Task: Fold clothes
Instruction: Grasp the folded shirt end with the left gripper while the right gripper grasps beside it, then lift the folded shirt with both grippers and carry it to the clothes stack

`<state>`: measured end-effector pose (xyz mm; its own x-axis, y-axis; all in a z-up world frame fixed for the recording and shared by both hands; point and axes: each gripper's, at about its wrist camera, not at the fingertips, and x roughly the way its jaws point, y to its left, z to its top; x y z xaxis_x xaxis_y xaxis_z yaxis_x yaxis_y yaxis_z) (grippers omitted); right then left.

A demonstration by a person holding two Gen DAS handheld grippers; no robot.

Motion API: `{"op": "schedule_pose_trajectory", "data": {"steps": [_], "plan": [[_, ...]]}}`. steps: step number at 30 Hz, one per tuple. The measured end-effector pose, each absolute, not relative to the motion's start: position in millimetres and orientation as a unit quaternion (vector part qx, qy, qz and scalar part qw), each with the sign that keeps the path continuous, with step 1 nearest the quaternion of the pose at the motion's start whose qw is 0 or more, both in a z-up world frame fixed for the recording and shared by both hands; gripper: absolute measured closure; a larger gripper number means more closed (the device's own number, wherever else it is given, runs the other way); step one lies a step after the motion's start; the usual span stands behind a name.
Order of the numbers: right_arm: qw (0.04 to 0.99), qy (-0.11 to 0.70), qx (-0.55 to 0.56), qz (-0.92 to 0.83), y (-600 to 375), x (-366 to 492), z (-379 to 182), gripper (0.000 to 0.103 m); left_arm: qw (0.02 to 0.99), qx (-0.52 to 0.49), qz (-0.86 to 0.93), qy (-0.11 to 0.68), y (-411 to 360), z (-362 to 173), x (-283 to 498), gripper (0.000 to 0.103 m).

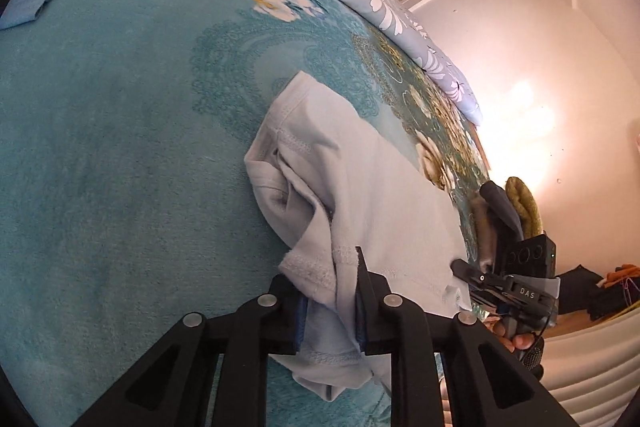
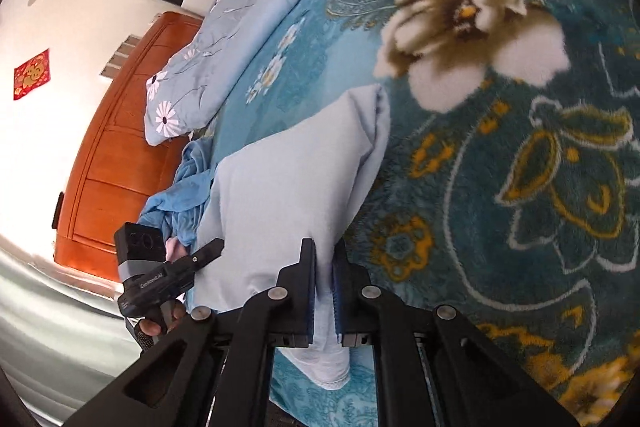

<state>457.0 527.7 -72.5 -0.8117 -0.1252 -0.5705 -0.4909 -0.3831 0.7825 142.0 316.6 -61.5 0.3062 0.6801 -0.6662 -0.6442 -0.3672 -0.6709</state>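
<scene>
The pale blue garment (image 1: 360,187) lay on the teal floral blanket (image 1: 120,147) covering the bed, bunched and partly folded over itself, with stitched hems showing near the left claw (image 1: 332,291). That claw was clamped on a gathered hem edge, cloth pinched between its blue-padded fingers and hanging below them. The right claw (image 2: 325,279) was likewise closed on another edge of the same garment (image 2: 288,187), a fold of fabric passing between its fingers and dropping out beneath; how much cloth lay under each claw was hidden by the black linkage. The garment's overall shape could not be made out, since folds covered its middle.

In the left wrist view the other claw's tip met the garment's far edge, and the hand holding it was mostly cut off behind the device. In the right wrist view a crumpled brighter blue cloth (image 2: 180,195) sat just beside the garment, partly hidden behind it. A light blue flowered quilt (image 2: 208,39) lay along the blanket's far side, with an orange wooden door (image 2: 120,155) beyond.
</scene>
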Motion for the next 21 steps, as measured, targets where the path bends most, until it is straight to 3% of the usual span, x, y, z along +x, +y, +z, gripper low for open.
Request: {"op": "schedule_pose_trajectory", "data": {"steps": [3, 4, 5, 8, 12, 13, 14, 15, 17, 21], "plan": [[0.126, 0.543, -0.273, 0.784, 527, 460, -76, 0.087, 0.562, -0.549, 0.618, 0.014, 317, -52, 143, 0.070], [0.135, 0.539, -0.275, 0.785, 526, 460, -77, 0.082, 0.561, -0.540, 0.627, 0.022, 317, -50, 143, 0.068], [0.142, 0.539, -0.274, 0.784, 526, 460, -79, 0.069, 0.559, -0.537, 0.632, 0.025, 318, -50, 141, 0.065], [0.143, 0.548, -0.262, 0.782, 525, 456, -83, 0.068, 0.555, -0.557, 0.617, 0.014, 324, -63, 135, 0.058], [0.130, 0.552, -0.254, 0.784, 521, 440, -84, 0.068, 0.557, -0.576, 0.598, -0.006, 329, -76, 133, 0.060], [0.125, 0.553, -0.254, 0.783, 519, 436, -84, 0.069, 0.559, -0.574, 0.598, -0.011, 328, -76, 134, 0.060], [0.125, 0.553, -0.252, 0.784, 518, 435, -83, 0.079, 0.562, -0.572, 0.598, -0.014, 327, -75, 135, 0.063], [0.127, 0.551, -0.251, 0.786, 518, 435, -80, 0.094, 0.564, -0.569, 0.598, -0.015, 326, -72, 138, 0.079], [0.125, 0.546, -0.248, 0.791, 518, 437, -72, 0.095, 0.566, -0.561, 0.603, -0.015, 325, -63, 146, 0.087], [0.105, 0.507, -0.250, 0.818, 524, 455, -33, 0.096, 0.590, -0.534, 0.605, -0.003, 333, -22, 180, 0.088]]}}
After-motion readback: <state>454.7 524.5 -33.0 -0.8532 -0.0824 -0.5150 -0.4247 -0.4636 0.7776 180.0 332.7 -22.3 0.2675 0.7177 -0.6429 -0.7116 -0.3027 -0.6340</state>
